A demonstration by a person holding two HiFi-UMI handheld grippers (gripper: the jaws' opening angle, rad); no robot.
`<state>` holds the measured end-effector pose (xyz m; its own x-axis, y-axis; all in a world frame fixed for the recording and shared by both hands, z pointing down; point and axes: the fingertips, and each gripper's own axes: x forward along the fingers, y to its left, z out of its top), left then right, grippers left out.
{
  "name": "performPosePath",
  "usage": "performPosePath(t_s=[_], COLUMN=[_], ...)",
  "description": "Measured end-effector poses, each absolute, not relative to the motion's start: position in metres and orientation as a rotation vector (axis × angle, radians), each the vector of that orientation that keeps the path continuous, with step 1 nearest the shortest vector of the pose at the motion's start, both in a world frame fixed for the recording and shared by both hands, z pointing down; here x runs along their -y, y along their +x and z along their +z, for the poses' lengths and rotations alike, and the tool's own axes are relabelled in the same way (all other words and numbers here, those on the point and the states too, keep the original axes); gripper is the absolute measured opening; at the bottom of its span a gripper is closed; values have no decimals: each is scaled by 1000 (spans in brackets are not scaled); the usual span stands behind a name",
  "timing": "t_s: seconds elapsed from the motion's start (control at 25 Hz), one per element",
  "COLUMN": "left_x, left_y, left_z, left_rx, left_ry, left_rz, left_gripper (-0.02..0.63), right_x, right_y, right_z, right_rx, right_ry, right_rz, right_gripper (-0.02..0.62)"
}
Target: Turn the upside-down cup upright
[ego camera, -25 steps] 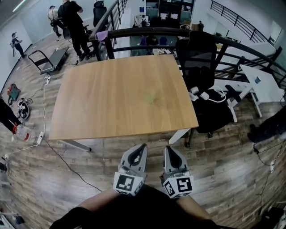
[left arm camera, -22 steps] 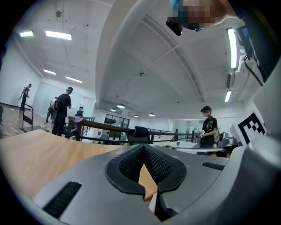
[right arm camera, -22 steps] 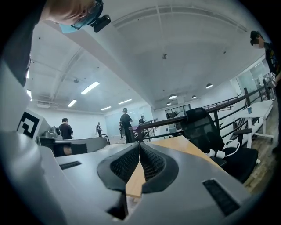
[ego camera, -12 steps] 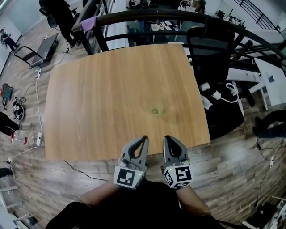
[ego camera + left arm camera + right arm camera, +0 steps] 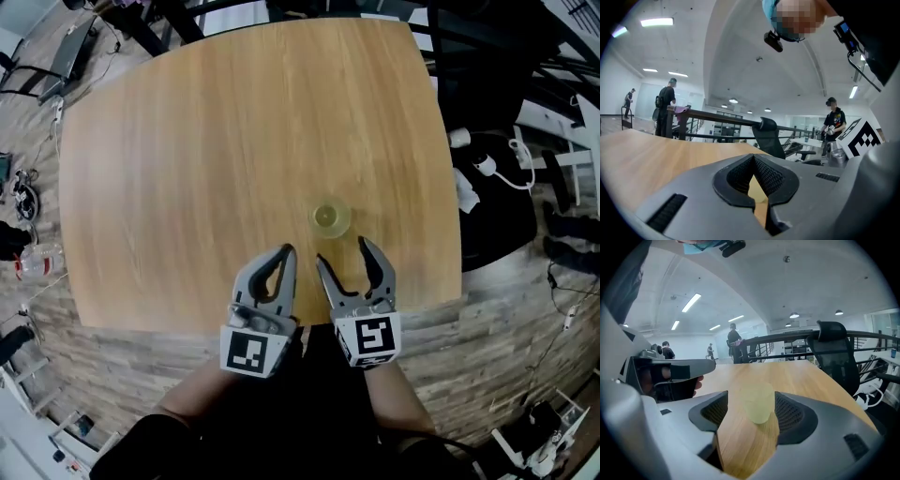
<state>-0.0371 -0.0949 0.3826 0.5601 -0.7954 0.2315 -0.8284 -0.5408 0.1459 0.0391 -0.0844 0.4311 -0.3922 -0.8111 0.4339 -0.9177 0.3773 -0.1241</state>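
Fingers [image 5: 792, 414] first: just sprung apart on the right gripper [image 5: 343, 251], nothing between them yet. Pressed together and empty on the left gripper [image 5: 284, 255]. Swung in over the near edge of the worktop [image 5: 187, 141] since a second ago, so squaring up for the grab, probably. Just ahead, untouched: pale cup [image 5: 330, 217], near that edge, right of centre. Tally: one cup, two grippers.

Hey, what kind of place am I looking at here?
Probably an open-plan office or lab space: a wooden table, a black office chair beside it, and a dark railing with workstations beyond.
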Motion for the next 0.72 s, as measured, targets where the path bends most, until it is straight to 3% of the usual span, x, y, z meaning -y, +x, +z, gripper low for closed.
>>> performPosePath(t_s=[0.4, 0.72], left_x=[139, 157], left_y=[-50, -56], left_z=[432, 449], left_rx=[1501, 1506], left_ry=[2477, 2482], left_rz=[131, 118], left_gripper=[8, 8], right_x=[131, 159], right_y=[24, 11], right_z=[479, 482], right_rx=[2405, 2436], right_ry=[1369, 1374], right_rz=[376, 268], right_gripper=[350, 356])
